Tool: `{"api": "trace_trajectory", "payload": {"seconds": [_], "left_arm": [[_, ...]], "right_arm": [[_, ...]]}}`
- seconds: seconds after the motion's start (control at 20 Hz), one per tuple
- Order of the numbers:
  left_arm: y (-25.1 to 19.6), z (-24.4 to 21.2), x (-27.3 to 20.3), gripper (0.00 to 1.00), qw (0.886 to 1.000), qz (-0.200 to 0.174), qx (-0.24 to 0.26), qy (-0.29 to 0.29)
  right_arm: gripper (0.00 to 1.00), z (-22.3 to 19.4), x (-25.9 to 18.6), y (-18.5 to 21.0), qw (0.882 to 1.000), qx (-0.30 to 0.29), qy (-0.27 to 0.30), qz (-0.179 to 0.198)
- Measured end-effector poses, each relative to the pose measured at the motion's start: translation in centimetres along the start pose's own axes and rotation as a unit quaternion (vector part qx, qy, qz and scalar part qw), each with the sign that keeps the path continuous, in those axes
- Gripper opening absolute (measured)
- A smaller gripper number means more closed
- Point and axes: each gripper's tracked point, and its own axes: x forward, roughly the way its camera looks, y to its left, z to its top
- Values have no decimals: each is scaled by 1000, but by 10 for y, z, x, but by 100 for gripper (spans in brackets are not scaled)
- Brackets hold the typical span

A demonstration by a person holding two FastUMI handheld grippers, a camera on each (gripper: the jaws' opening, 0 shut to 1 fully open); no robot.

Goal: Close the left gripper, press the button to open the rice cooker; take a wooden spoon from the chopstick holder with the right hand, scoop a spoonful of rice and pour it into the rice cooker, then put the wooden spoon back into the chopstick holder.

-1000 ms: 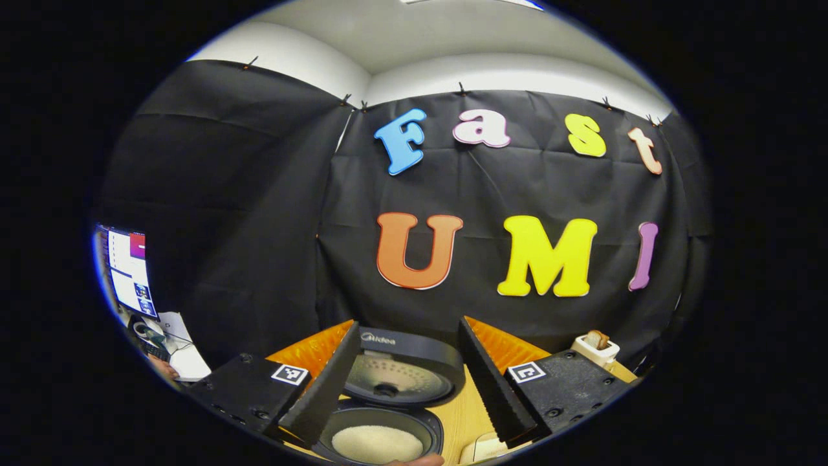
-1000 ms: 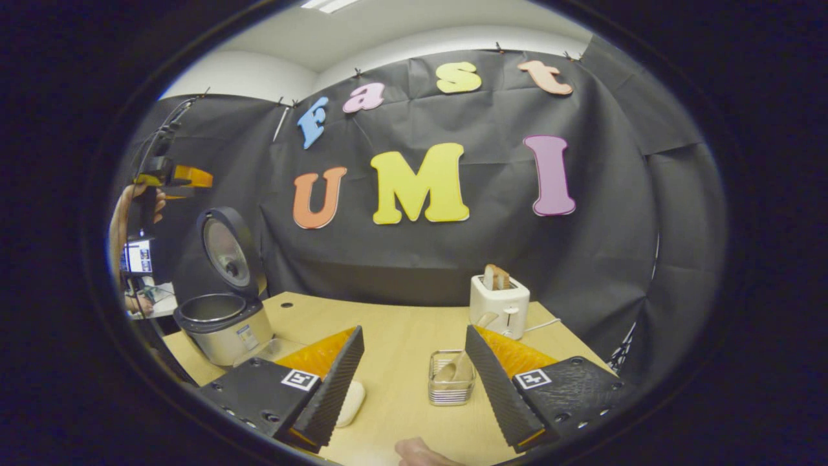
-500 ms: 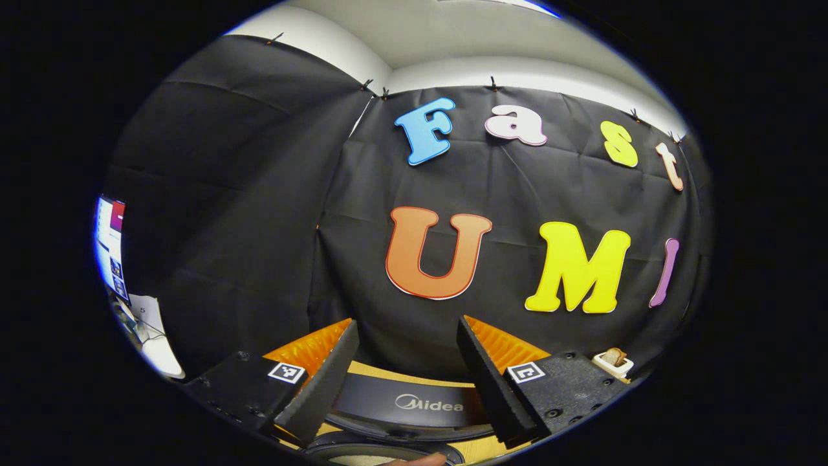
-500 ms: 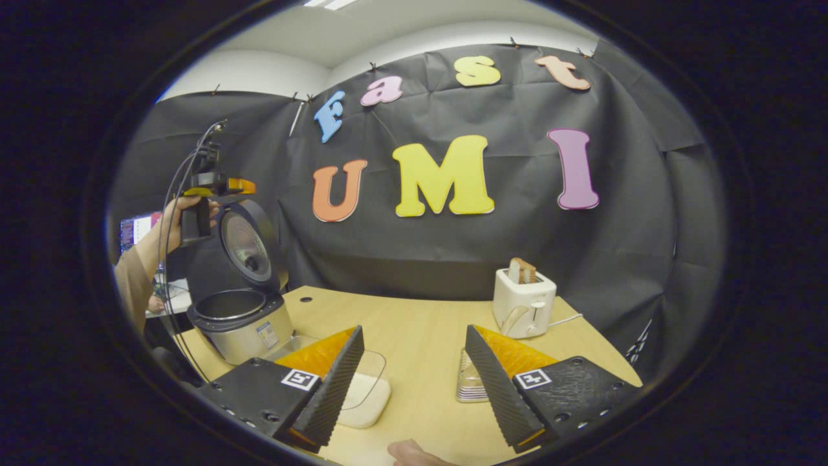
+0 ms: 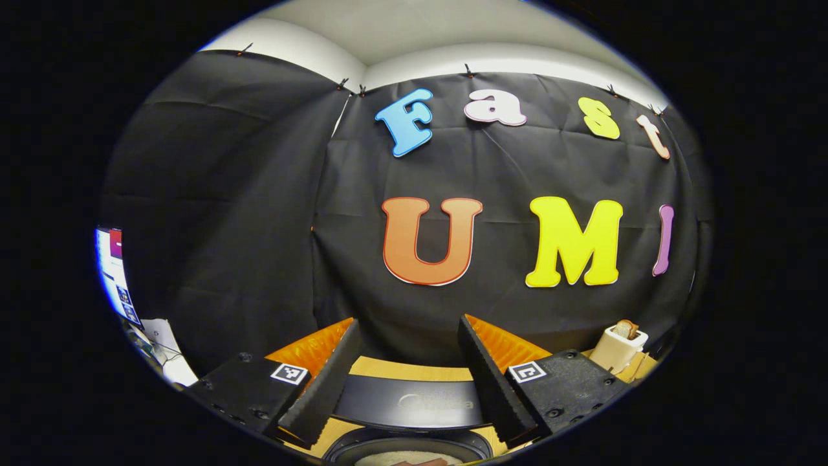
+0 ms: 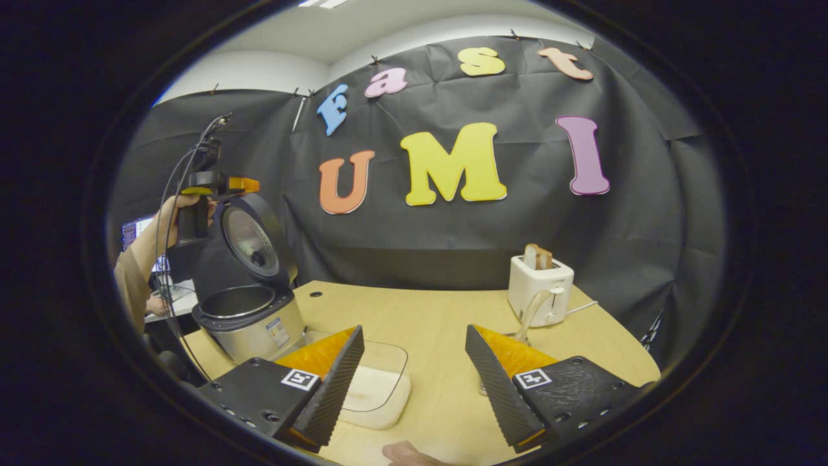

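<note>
Currently right gripper (image 6: pixel 414 382) gapes wide, empty. Wooden spoon (image 6: pixel 532 315) leans near-right of it, before the toaster (image 6: pixel 540 289); probably light, stiff: grip mid-handle. Left gripper (image 5: pixel 402 382) wide too, over the rice cooker (image 6: pixel 249 304).

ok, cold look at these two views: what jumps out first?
The rice cooker at the table's left end, lid standing wide open, with the left gripper held in a hand up beside the lid. Next the white toaster with bread in its slot at the right rear. Close in, the right gripper hangs open above the table, a clear container of rice just beyond its left finger.
</note>
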Motion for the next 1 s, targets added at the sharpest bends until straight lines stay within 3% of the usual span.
{"api": "trace_trajectory", "payload": {"seconds": [0.6,0.8,0.85,0.9,0.95,1.0], "left_arm": [[5,-33,-74,96,1000,-7,19,6],[5,-64,-108,96,999,-20,35,3],[5,-74,-115,100,999,-23,34,8],[4,-87,-123,96,999,-25,34,16],[3,-103,-128,96,999,-26,37,29],[3,-117,-133,96,998,-25,39,42]], "right_arm": [[94,-19,-26,6,1000,24,8,15],[96,-27,-26,6,999,39,10,22],[92,-29,-26,6,999,44,11,25],[95,-30,-25,7,998,47,12,27],[91,-32,-25,6,998,48,13,26],[95,-35,-25,6,999,47,14,25]]}}
